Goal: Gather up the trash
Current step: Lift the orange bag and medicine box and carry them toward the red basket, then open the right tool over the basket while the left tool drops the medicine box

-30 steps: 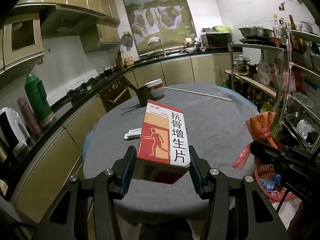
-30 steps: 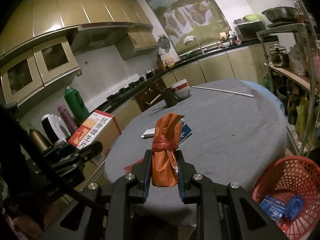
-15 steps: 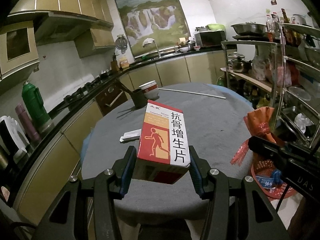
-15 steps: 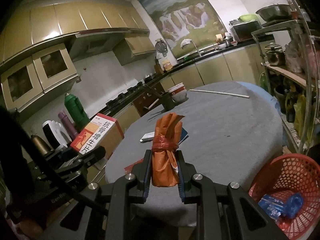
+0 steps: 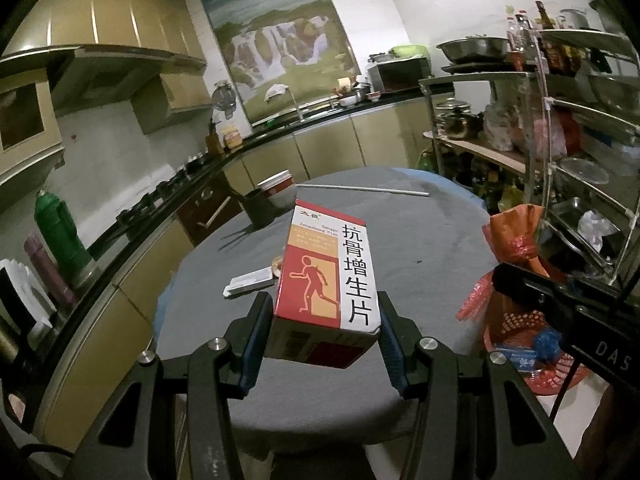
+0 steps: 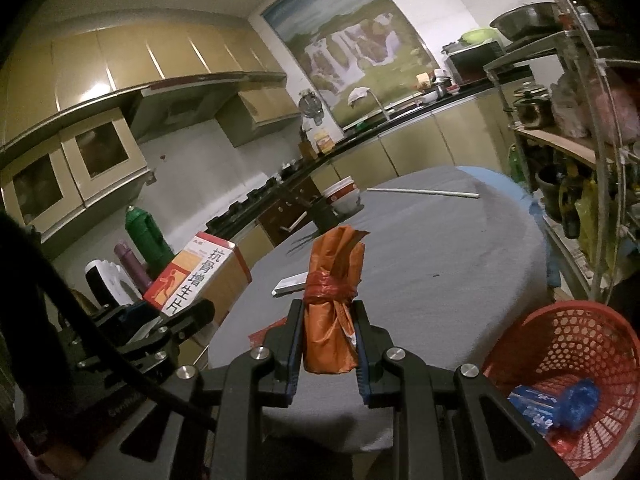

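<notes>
Change since a second ago: both views slide sideways across the kitchen; the round grey cloth-covered worktop (image 5: 420, 248) sits a little further off, and the red perforated plastic basket (image 6: 568, 344) shows more fully at lower right in the right view. Grips unchanged.

Your left claw (image 5: 320, 336) is clamped on the red, white and tan cardboard medicine box (image 5: 328, 276), held clear above the worktop's near edge. Your right claw (image 6: 328, 340) is closed tight on the orange plastic bag tied with a red band (image 6: 332, 300), also off the worktop.

Reading: you are carrying both pieces toward the basket, which stands below the worktop's edge, right of your right claw; drop-off not yet begun.

Hard to make out:
- Basket is cut by the frame edge; a blue wrapper (image 6: 560, 400) lies inside, other contents unclear.
- A flat white packet (image 5: 250, 282) lies on the worktop; the box hides its right end.
- The box's underside and the bag's lower end sit hidden between the pads.
</notes>
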{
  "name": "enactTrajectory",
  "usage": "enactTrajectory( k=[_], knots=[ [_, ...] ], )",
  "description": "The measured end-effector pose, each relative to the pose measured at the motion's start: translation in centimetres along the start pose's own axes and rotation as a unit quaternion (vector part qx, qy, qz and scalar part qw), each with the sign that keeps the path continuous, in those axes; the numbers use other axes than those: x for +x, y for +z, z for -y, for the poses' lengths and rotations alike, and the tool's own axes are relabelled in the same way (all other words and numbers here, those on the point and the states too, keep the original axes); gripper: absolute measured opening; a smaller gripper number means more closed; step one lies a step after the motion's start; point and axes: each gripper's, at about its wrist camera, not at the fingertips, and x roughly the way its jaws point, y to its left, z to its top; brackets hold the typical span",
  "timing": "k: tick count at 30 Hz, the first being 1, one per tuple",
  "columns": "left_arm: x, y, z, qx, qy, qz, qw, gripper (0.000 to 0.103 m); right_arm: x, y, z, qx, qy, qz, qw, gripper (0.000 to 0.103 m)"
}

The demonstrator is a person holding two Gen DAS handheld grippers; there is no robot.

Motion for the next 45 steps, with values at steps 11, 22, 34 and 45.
enactTrajectory(
  k=[11, 22, 34, 45],
  knots=[
    [-0.5, 0.8, 3.9, 0.039, -0.013, 0.006, 0.9991, 0.052, -2.5, -0.2, 3.1, 0.032, -0.012, 0.023, 0.999, 0.024],
    [1.2, 1.6, 8.7, 0.06, -0.086, -0.03, 0.994, 0.053, -6.0, -1.0, 8.0, 0.08, -0.039, 0.044, 0.995, 0.024],
    [8.8, 1.8, 17.4, 0.078, -0.212, -0.153, 0.962, 0.052, -9.8, -3.2, 17.3, 0.194, -0.093, 0.047, 0.975, 0.024],
    [12.3, 1.0, 21.9, 0.106, -0.268, -0.197, 0.9373, 0.054, -8.4, -5.6, 23.2, 0.268, -0.122, 0.014, 0.955, 0.027]
  ],
)
